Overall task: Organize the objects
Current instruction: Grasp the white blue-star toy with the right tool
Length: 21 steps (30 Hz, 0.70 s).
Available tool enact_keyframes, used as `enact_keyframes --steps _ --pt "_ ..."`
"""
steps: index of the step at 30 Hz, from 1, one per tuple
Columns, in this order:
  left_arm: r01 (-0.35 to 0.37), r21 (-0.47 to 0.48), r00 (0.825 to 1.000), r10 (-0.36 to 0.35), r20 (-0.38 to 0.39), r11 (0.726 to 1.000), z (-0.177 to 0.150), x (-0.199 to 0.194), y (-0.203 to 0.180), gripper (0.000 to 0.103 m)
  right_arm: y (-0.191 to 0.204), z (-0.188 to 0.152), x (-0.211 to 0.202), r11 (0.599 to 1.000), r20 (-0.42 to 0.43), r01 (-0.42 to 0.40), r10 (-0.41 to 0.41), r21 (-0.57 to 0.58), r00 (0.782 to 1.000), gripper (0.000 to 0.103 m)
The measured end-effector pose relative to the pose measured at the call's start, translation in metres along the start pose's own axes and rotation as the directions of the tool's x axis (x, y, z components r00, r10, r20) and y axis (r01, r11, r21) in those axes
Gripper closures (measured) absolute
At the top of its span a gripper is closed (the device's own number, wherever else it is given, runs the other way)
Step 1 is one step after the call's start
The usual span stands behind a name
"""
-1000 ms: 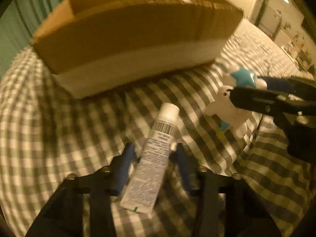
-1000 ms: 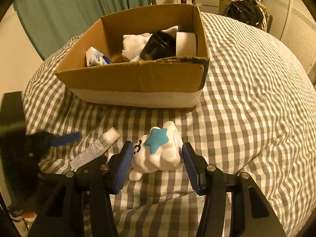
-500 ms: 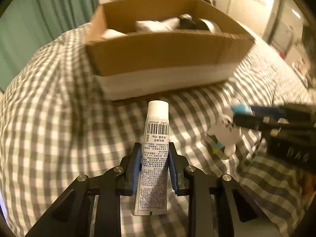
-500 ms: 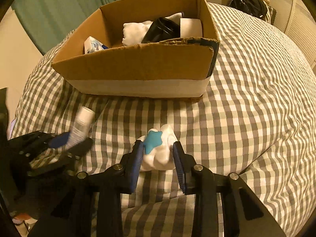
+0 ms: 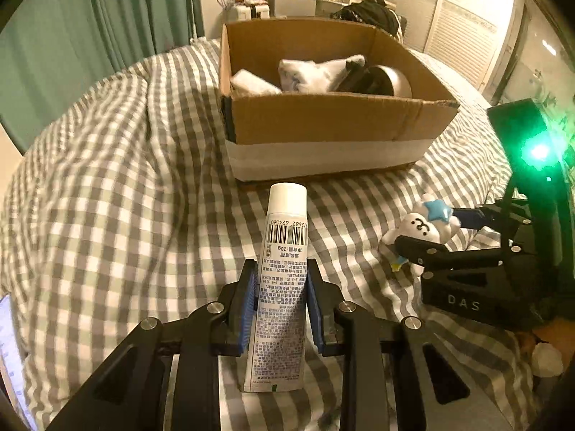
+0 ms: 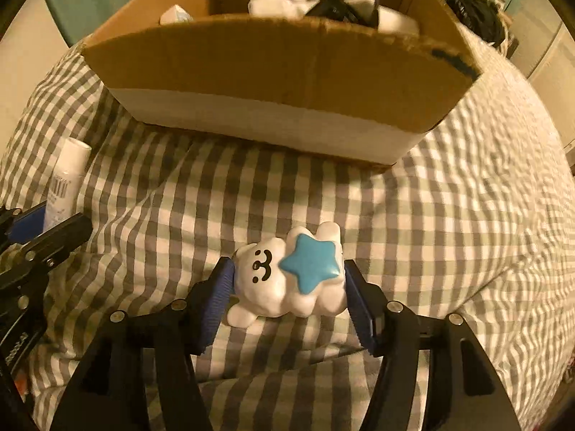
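Observation:
My left gripper [image 5: 281, 276] is shut on a white tube [image 5: 282, 283] with a barcode and holds it above the bed, cap pointing at the cardboard box [image 5: 323, 122]. My right gripper [image 6: 287, 280] is shut on a white cloud-shaped toy [image 6: 287, 283] with a blue star and holds it in front of the box [image 6: 280, 72]. The toy [image 5: 420, 230] and right gripper [image 5: 431, 233] also show at the right of the left wrist view. The tube [image 6: 66, 183] and left gripper show at the left edge of the right wrist view.
The box stands on a grey checked bedspread [image 5: 107, 197] and holds white cloth items [image 5: 312, 73] and a dark round object [image 5: 377, 80]. Green curtains [image 5: 90, 18] hang at the left. Cluttered furniture stands behind the box.
Both grippers closed on their objects and lifted them. The left gripper rose with the tube, so the box interior shows. The right gripper moved closer to the box with the toy.

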<state>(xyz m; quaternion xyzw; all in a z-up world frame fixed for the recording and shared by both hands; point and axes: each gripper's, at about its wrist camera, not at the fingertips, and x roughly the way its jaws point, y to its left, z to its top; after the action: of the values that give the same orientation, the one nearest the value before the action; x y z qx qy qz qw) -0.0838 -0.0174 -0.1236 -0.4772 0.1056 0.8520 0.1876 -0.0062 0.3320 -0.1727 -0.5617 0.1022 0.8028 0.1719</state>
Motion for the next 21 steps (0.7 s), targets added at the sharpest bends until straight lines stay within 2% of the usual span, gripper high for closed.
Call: enact_keyframes --steps 1,8,15,18,21 --pt "-0.011 0.003 1.000 0.011 0.012 1.000 0.000 -0.005 -0.001 0.077 0.002 -0.001 -0.006 1.000 0.020 0.010 -0.010 -0.003 1.000 0.043" --pt "0.047 -0.028 0.997 -0.045 0.068 0.998 -0.003 -0.036 0.005 0.077 0.006 -0.009 -0.048 1.000 0.122 0.024 -0.023 -0.004 0.992 0.043" --pt "0.038 -0.020 0.989 -0.035 0.141 0.999 0.004 -0.067 0.004 0.077 -0.001 -0.019 -0.108 0.999 0.235 0.046 -0.050 0.021 0.971 0.043" --pt "0.048 -0.029 0.989 -0.044 0.138 0.998 0.008 -0.069 0.006 0.077 0.000 -0.015 -0.128 0.998 0.268 0.050 -0.055 0.027 0.962 0.043" --pt "0.057 -0.031 0.992 -0.053 0.117 0.998 0.009 -0.066 0.007 0.083 -0.006 -0.016 -0.144 0.999 0.290 0.045 -0.051 0.027 0.956 0.043"
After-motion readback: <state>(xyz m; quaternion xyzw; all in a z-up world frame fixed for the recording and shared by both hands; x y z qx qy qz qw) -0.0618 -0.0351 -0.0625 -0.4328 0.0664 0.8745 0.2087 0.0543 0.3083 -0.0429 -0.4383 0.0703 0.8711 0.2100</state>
